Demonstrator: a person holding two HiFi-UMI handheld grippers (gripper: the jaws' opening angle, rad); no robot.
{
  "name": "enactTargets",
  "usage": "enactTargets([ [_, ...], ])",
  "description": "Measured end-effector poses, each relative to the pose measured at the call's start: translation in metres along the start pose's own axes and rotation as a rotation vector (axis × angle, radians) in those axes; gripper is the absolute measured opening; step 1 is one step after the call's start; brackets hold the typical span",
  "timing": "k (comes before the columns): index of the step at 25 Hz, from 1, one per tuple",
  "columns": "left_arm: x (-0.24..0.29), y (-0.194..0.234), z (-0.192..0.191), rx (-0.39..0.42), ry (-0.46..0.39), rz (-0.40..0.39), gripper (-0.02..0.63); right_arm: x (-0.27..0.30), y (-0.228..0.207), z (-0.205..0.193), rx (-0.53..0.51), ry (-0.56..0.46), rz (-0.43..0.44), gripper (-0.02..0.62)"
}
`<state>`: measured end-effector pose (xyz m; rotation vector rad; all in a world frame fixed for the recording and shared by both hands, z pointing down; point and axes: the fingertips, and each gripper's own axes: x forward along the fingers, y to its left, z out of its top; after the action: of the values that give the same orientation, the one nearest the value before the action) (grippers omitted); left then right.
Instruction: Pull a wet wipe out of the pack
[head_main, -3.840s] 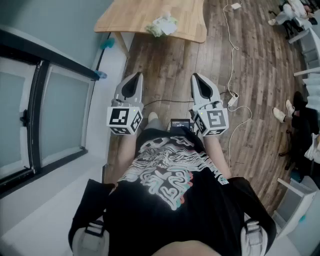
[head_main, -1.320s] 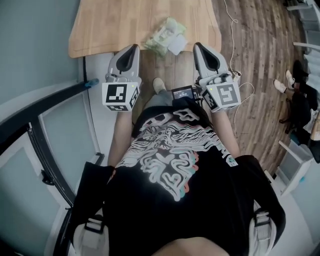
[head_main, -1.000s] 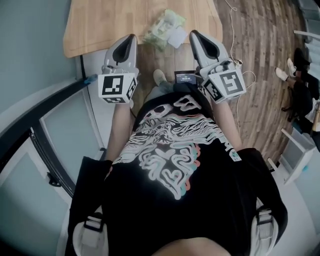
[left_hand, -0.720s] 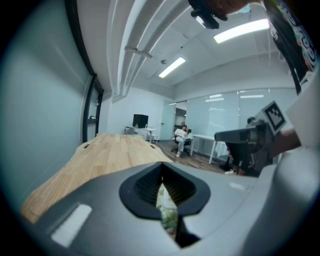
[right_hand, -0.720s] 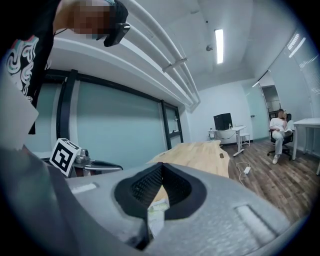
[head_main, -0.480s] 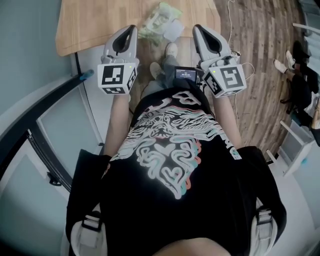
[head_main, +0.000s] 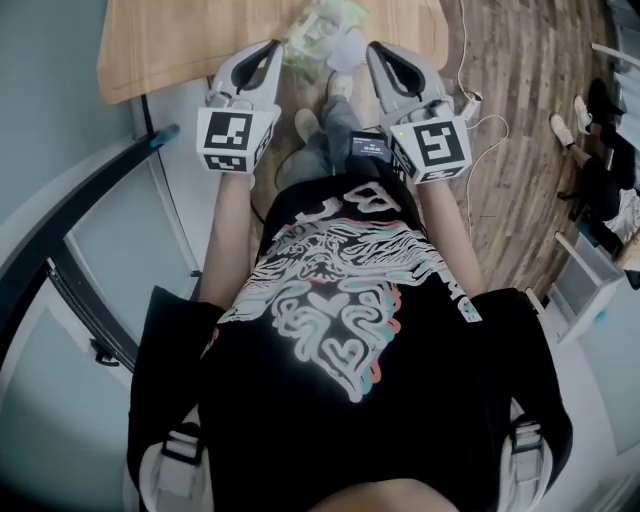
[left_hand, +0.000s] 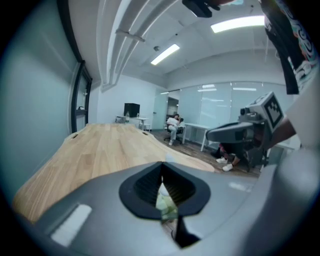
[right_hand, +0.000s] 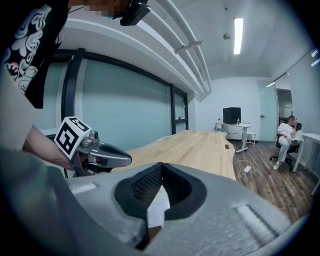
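Note:
A green wet wipe pack (head_main: 322, 22) lies near the front edge of a long wooden table (head_main: 180, 40), with a white sheet or flap (head_main: 347, 47) at its near right corner. My left gripper (head_main: 274, 46) is shut and empty, its tip just left of the pack. My right gripper (head_main: 373, 48) is also shut and empty, just right of the white piece. In the left gripper view, the pack (left_hand: 165, 202) shows as a green sliver through the slit of that gripper (left_hand: 161, 165). In the right gripper view, the white piece (right_hand: 157, 210) shows behind that gripper (right_hand: 161, 165).
A glass wall with a dark frame (head_main: 90, 250) runs along the left. Wooden floor lies to the right, with a white cable and power strip (head_main: 466, 100). A seated person's legs (head_main: 600, 110) and a white cabinet (head_main: 575, 290) are at the far right. The table (left_hand: 100, 147) stretches far ahead.
The person has walked up to the table. Both shut grippers have come forward from floor level to either side of the pack at the table's edge.

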<state>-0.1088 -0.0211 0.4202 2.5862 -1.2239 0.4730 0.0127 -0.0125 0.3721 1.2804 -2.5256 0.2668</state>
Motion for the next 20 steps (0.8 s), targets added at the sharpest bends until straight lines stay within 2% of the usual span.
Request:
enactTargets([
  [6, 0.022, -0.011, -0.015, 0.051, 0.085, -0.058, -0.014, 0.019, 0.01, -0.02, -0.035, 0.06, 0.048, 0.0],
  [11, 0.041, -0.017, -0.026, 0.058, 0.141, -0.106, -0.011, 0.037, 0.012, -0.03, -0.069, 0.088, 0.082, 0.0],
  [14, 0.049, -0.019, -0.031, 0.079, 0.171, -0.129, 0.012, 0.043, 0.014, -0.038, -0.073, 0.107, 0.098, 0.0],
  [16, 0.053, -0.021, -0.035, 0.133, 0.2, -0.142, 0.025, 0.045, 0.016, -0.043, -0.068, 0.12, 0.108, 0.0],
  [20, 0.058, -0.016, -0.055, 0.3, 0.305, -0.166, 0.046, 0.046, 0.017, -0.051, -0.051, 0.137, 0.128, 0.0],
])
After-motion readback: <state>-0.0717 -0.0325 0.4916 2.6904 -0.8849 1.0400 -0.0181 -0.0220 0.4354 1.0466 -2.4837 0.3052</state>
